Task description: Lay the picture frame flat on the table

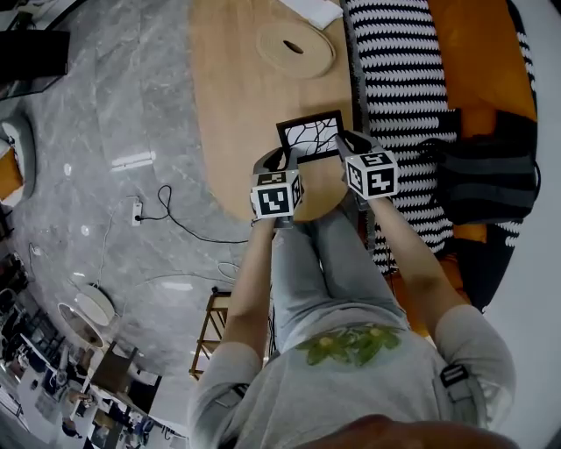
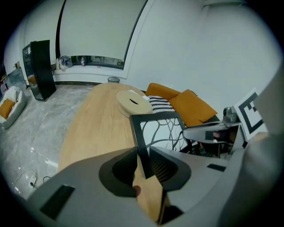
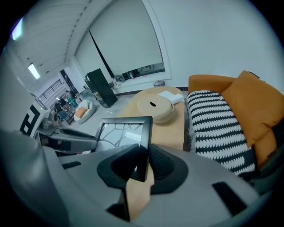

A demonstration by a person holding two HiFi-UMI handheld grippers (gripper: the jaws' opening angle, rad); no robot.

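The picture frame [image 1: 310, 135], black-rimmed with a branch drawing on white, is held over the near end of the wooden table [image 1: 237, 96], its face turned upward. My left gripper [image 1: 280, 163] is shut on its left rim, which runs between the pads [image 2: 143, 155]. My right gripper [image 1: 346, 146] is shut on the right rim [image 3: 144, 153]. In the left gripper view the frame [image 2: 159, 128] stretches toward the right gripper [image 2: 213, 132]. In the right gripper view the frame [image 3: 122, 131] reaches toward the left gripper [image 3: 66, 138]. Whether the frame touches the tabletop is hidden.
A round pale wooden lid with a slot [image 1: 295, 48] lies farther along the table, with a white object [image 1: 313, 9] beyond it. A black-and-white striped throw [image 1: 399, 79] and orange sofa cushions [image 1: 473, 44] are at the right, with a dark bag [image 1: 491, 175]. Grey marble floor with a cable [image 1: 166, 215] is at the left.
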